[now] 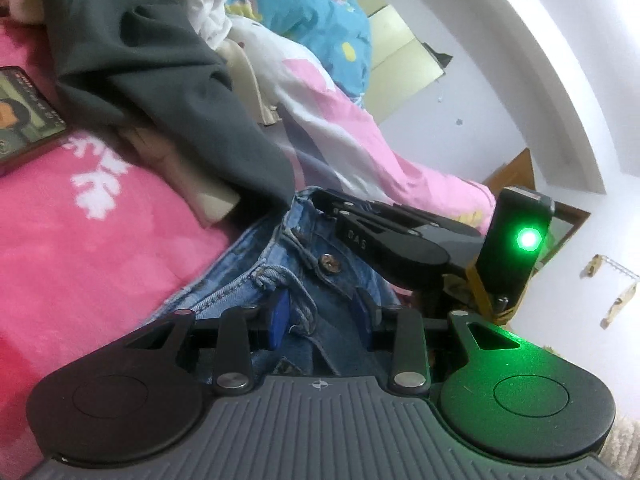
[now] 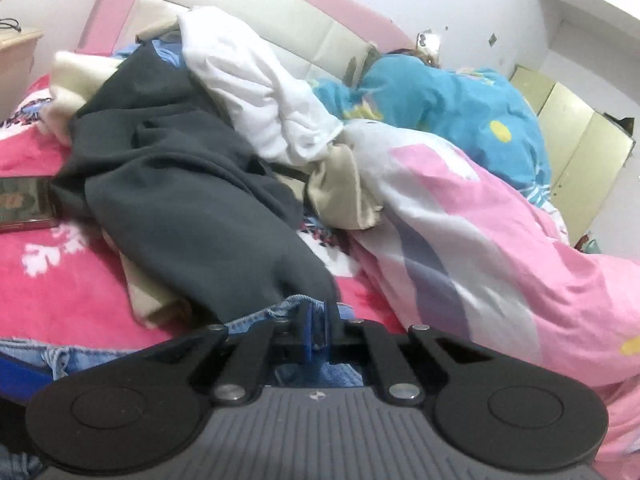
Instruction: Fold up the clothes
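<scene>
Left tongs [image 1: 320, 316] are pinched on the bunched waistband of stiff blue denim jeans [image 1: 276, 276], near the metal button. Right tongs [image 2: 319, 334] are clamped almost fully together on a thin denim edge [image 2: 280, 308] of the same jeans. Both lie on the fleecy pink bed cover [image 1: 80, 240]. Beyond: a limp dark grey garment [image 2: 180, 200], white cloth [image 2: 256, 92], a pink-and-white quilt [image 2: 480, 240], and a padded headboard [image 2: 280, 20].
</scene>
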{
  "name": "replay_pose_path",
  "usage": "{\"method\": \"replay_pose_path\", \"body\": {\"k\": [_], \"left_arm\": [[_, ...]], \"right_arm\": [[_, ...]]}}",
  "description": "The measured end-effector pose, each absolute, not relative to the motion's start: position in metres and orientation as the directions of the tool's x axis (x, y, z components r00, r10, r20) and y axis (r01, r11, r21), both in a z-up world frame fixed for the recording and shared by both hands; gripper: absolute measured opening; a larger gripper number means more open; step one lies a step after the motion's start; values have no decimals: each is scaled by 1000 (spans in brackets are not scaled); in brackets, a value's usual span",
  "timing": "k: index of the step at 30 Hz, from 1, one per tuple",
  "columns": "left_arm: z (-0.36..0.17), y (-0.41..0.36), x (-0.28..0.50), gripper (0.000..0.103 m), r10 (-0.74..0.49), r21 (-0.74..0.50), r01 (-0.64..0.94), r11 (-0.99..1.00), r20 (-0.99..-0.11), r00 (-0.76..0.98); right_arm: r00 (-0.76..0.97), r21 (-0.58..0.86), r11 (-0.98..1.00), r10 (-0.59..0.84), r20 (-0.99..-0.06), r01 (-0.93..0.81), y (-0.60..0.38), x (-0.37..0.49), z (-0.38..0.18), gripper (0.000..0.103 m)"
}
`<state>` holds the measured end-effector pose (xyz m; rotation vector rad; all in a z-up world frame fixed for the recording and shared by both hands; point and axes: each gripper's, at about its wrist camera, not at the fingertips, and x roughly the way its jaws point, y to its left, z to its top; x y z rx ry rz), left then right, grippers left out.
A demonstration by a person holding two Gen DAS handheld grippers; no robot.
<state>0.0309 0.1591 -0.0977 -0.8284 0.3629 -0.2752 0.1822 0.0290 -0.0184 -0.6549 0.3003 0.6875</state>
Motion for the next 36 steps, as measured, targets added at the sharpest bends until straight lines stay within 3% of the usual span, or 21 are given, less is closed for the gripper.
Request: {"method": "replay_pose_path", "body": {"k": [9, 16, 17, 18, 19, 21, 26, 30, 36], "left_arm": [[-100, 170, 28, 35, -281, -716, 2, 698, -271, 921], [-79, 179, 9, 40, -262, -667, 8, 745, -281, 923], [-74, 178, 6, 40, -255, -644, 10, 765, -289, 923], [-71, 177, 2, 41, -245, -620, 8, 784, -297, 923], [-68, 176, -1, 42, -235, -598, 3, 802, -310, 921], [-63, 175, -6, 42, -216, -559, -11, 829, -339, 916], [-47, 170, -8, 42, -178, -488, -40, 872, -392, 902], [-31, 160, -7, 43, -185, -432, -15, 902, -416, 890], [-30, 125, 15, 47, -203, -334, 38, 942, -476, 855]], "right_arm": [[673, -314, 623, 501, -544, -717, 47, 204, -56, 8], [627, -227, 650, 486, -609, -725, 47, 217, -43, 12], [615, -192, 665, 490, -617, -722, 44, 220, -36, 15], [604, -144, 686, 498, -622, -713, 38, 223, -28, 27], [598, -93, 707, 511, -618, -701, 31, 225, -19, 49], [589, 11, 734, 553, -589, -679, 15, 226, 0, 60], [623, 154, 782, 583, -522, -603, -41, 208, 60, 60], [676, 262, 790, 610, -413, -554, -126, 147, 109, 60], [857, 368, 890, 395, -332, -268, -284, 21, 105, 60]]}}
